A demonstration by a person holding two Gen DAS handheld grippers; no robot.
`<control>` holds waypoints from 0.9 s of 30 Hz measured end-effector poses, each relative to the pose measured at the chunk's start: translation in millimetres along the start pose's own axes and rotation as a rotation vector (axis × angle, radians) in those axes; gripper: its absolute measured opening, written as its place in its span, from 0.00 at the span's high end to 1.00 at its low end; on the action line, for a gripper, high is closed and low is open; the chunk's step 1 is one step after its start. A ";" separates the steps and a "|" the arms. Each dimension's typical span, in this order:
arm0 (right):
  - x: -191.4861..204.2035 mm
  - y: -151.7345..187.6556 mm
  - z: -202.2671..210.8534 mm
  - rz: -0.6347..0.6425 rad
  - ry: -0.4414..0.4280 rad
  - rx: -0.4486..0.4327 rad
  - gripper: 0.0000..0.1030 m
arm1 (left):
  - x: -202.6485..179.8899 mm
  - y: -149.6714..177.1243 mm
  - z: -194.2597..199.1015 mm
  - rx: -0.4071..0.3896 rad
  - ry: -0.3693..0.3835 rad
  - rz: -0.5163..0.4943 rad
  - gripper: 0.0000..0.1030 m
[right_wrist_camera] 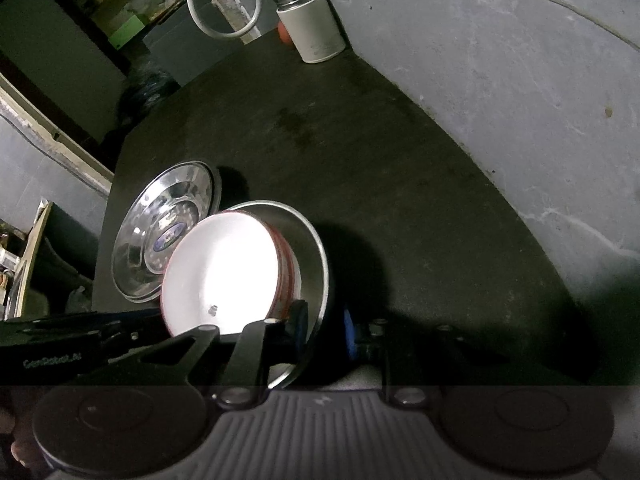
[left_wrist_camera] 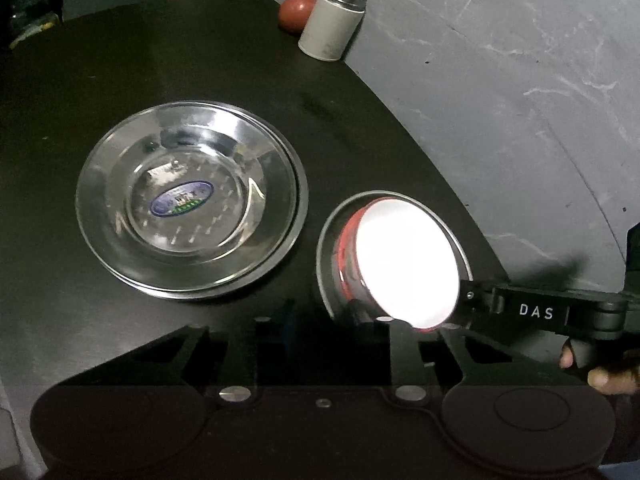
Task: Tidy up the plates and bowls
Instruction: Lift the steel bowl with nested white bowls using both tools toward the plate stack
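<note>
In the left wrist view, a dark round-cornered table (left_wrist_camera: 120, 60) fills most of the frame, with pale marbled floor (left_wrist_camera: 520, 80) to the right. Left of centre lie two stacked shiny steel plates (left_wrist_camera: 188, 200), the top one with a blue oval sticker in its well. To their right, at lower centre, a red-walled bowl with a white inside (left_wrist_camera: 404, 264) sits tilted inside a shallow steel bowl (left_wrist_camera: 332, 240). The left gripper (left_wrist_camera: 328, 324) shows along the bottom edge; its fingers stand spread apart, the right-hand finger (left_wrist_camera: 400, 340) just at the red bowl's near rim, and whether it touches cannot be told. From the right edge the right gripper (left_wrist_camera: 464, 304) reaches the same rim, with a person's fingertips (left_wrist_camera: 600, 376) showing on its handle. At the top stand a white cylindrical tin with a metal rim (left_wrist_camera: 332, 24) and, just behind it, a red ball (left_wrist_camera: 294, 12).

In the right wrist view, the red-and-white bowl (right_wrist_camera: 220, 272) leans inside the steel bowl (right_wrist_camera: 316, 248) at lower left of centre, partly covering the stacked plates (right_wrist_camera: 160, 224) behind it. The right gripper (right_wrist_camera: 320, 320) has fingers closed over the near rims of the bowls, one black finger (right_wrist_camera: 298, 316) inside and a blue-padded one (right_wrist_camera: 349, 332) outside the steel wall. The left gripper (right_wrist_camera: 120, 332) enters from the left edge. The white tin (right_wrist_camera: 312, 28) stands at the top.
</note>
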State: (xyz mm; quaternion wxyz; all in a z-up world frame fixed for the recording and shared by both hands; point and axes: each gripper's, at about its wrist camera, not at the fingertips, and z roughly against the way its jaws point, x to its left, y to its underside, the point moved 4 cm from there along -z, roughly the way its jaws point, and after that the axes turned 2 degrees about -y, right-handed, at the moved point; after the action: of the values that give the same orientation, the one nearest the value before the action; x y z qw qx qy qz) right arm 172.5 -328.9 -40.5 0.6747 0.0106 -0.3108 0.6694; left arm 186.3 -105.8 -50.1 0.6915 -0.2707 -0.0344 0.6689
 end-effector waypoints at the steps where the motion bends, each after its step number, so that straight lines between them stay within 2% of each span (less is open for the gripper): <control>1: 0.4 0.1 0.1 0.002 -0.003 0.000 0.83 | -0.9 -0.5 -0.2 -0.001 0.004 -0.002 0.80; 2: 0.9 0.2 0.2 0.006 -0.003 0.000 0.83 | -2.1 -1.2 -0.3 -0.001 0.011 -0.004 0.85; 17: -2.5 6.0 3.1 -0.012 -0.035 -0.019 0.83 | -2.2 3.4 3.7 -0.039 0.018 -0.014 0.87; 27: 1.4 6.2 18.2 -0.005 -0.038 -0.077 0.83 | -10.8 2.5 14.5 -0.083 0.029 -0.046 0.87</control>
State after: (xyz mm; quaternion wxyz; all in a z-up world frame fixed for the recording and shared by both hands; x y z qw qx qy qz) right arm 159.4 -334.9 -27.8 0.6703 -0.0017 -0.3492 0.6548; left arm 177.0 -111.4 -35.4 0.6954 -0.3080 -0.0586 0.6467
